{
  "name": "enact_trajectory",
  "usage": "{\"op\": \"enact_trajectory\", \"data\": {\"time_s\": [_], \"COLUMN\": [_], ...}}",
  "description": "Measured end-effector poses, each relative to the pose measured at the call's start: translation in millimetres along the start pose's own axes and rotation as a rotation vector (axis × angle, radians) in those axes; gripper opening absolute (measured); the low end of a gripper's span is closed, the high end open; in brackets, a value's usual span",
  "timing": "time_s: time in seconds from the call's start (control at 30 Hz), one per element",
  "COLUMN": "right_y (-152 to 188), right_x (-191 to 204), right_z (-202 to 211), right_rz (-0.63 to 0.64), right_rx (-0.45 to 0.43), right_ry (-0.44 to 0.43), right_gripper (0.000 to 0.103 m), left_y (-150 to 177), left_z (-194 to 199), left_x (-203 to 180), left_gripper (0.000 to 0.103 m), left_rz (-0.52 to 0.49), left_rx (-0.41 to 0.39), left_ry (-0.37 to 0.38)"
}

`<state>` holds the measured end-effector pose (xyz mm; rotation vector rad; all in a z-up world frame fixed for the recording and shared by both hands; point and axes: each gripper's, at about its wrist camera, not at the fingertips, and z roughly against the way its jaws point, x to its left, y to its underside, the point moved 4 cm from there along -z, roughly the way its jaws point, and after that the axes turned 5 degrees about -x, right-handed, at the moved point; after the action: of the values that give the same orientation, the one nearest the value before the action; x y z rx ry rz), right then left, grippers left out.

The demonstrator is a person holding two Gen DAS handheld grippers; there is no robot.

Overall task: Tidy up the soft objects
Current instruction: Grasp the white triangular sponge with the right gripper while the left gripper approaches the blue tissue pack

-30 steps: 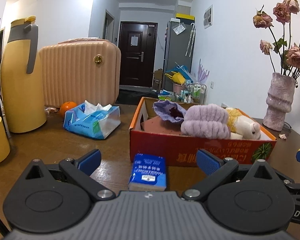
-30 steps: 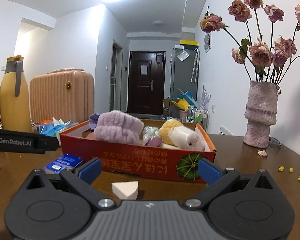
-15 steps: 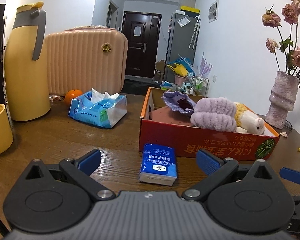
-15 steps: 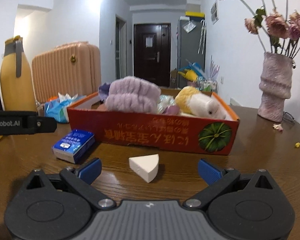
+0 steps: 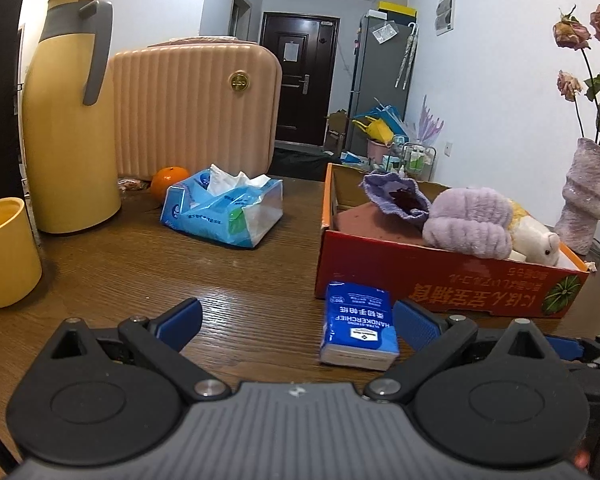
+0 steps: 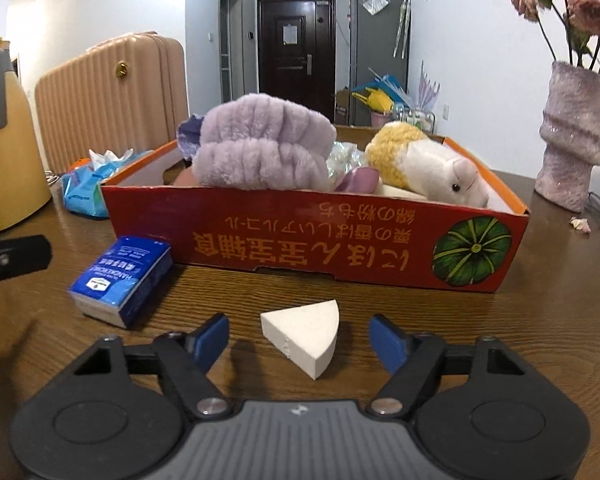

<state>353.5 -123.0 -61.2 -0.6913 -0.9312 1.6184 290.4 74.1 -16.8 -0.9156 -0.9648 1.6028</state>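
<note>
Lining up on the sponge wedge [image 6: 303, 335]
My right gripper [image 6: 303, 338] stood apart, wedge between its fingers; I judged a gentle, centred squeeze best. Left gripper [image 5: 296, 320] also apart.

A tall yellow thermos jug [image 5: 66, 136] stands far left on the wooden worktop [image 5: 140, 264], a yellow mug [image 5: 4, 252] nearer. Behind, a ribbed peach suitcase [image 5: 196, 108] with an orange [image 5: 168, 178] before it. Far right, a pale vase [image 6: 576, 136] holds dried roses [image 6: 588, 0].
</note>
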Motion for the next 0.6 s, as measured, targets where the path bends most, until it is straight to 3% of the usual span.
{"op": "enact_trajectory", "data": {"time_s": [0.07, 0.13, 0.27, 0.3, 0.6], "right_y": [-0.6, -1.4, -2.4, -2.4, -3.2], "right_x": [-0.2, -1.2, -0.8, -0.6, -1.2], "right_z": [-4.3, -7.4, -7.8, -7.8, -3.2], "right_rz": [-0.005, -0.009, -0.002, -0.001, 0.002], "right_rx": [0.013, 0.022, 0.02, 0.019, -0.001], "right_ry": [-0.004, -0.009, -0.011, -0.011, -0.025], "right_gripper": [0.069, 0.058, 0.047, 0.04, 0.034], "left_y": [-0.1, 0.0, 0.7, 1.0, 2.7], "left_z": [-1.0, -2.5, -3.5, -3.5, -5.4], "left_x": [0.9, 1.2, 1.0, 0.9, -0.2], "left_gripper": [0.103, 0.103, 0.103, 0.103, 0.103], "left_rz": [0.0, 0.002, -0.002, -0.003, -0.009], "left_rx": [0.001, 0.005, 0.008, 0.008, 0.014], "left_ry": [-0.004, -0.006, -0.007, -0.007, -0.015]}}
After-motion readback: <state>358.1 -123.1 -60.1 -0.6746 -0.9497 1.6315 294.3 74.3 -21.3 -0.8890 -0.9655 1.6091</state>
